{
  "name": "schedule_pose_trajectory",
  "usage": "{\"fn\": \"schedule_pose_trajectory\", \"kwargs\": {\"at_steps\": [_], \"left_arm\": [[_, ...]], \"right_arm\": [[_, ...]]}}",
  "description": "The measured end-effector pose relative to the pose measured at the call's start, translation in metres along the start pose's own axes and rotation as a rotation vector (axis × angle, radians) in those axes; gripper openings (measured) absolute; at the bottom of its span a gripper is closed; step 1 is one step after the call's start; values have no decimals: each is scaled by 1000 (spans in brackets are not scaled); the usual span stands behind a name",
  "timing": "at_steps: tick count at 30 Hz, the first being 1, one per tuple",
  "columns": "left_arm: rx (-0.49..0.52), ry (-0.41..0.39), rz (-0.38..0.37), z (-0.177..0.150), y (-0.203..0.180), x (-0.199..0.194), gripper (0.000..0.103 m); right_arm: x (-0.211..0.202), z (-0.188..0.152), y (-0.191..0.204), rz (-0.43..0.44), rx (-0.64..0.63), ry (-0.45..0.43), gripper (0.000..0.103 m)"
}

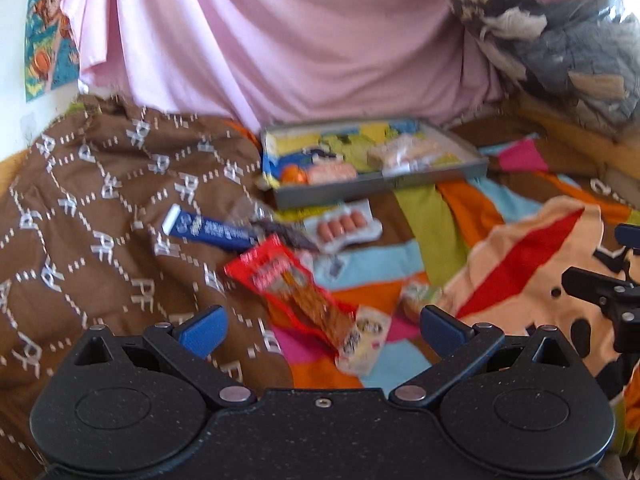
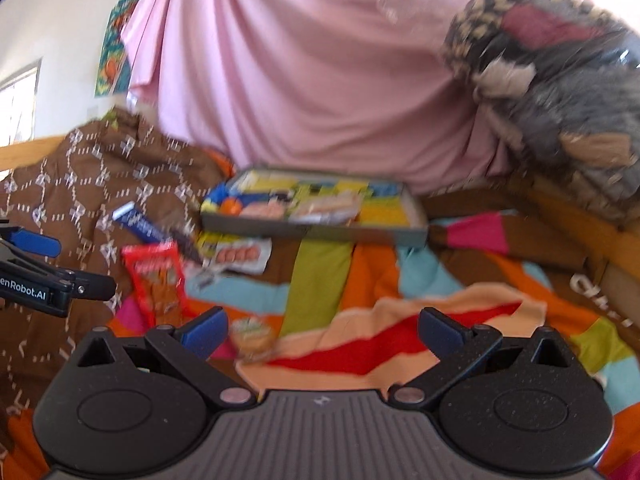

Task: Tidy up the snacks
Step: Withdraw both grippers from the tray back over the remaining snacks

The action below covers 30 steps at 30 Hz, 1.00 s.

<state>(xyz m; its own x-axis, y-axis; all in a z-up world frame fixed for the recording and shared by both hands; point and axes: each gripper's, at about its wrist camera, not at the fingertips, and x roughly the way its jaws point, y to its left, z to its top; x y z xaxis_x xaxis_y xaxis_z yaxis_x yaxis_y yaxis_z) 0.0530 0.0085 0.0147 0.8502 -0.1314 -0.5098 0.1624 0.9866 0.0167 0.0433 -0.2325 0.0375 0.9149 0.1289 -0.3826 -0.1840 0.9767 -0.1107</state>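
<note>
A grey tray [image 1: 352,189] [image 2: 340,232] with several snack packs in it lies on the colourful blanket toward the back. In front of it lie a sausage pack [image 1: 344,225] [image 2: 238,257], a blue bar [image 1: 212,231] [image 2: 138,222], a dark wrapper [image 1: 286,236], a red snack bag [image 1: 288,284] [image 2: 158,280], a small white pack [image 1: 364,344] and a round green-topped snack [image 1: 420,298] [image 2: 250,338]. My left gripper [image 1: 322,326] hovers open over the red bag and white pack. My right gripper [image 2: 322,328] is open too, the round snack just inside its left finger [image 2: 204,330].
A brown patterned cloth [image 1: 100,220] [image 2: 92,184] is bunched on the left. A pink sheet [image 1: 280,40] hangs behind. A bag of folded fabric [image 1: 560,32] [image 2: 560,80] sits at the back right on a wooden frame [image 2: 572,216]. A poster [image 1: 48,32] hangs on the wall.
</note>
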Motion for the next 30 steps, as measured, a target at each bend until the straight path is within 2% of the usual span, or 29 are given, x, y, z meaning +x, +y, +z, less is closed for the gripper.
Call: {"fn": "schedule_pose_trajectory", "kwargs": {"at_steps": [5, 11, 16, 21, 30], "left_arm": [[-12, 59, -42, -4, -1, 9, 102], [-15, 116, -55, -7, -5, 19, 102], [-49, 155, -78, -7, -2, 27, 102], [-38, 179, -92, -7, -5, 38, 102], [-38, 186, -100, -8, -6, 61, 102]], "right_arm": [[14, -6, 0, 47, 16, 95, 103], [25, -10, 4, 69, 22, 149, 103], [30, -10, 7, 69, 4, 163, 103], [38, -9, 6, 55, 1, 178, 103], [57, -11, 5, 38, -44, 208, 103]]}}
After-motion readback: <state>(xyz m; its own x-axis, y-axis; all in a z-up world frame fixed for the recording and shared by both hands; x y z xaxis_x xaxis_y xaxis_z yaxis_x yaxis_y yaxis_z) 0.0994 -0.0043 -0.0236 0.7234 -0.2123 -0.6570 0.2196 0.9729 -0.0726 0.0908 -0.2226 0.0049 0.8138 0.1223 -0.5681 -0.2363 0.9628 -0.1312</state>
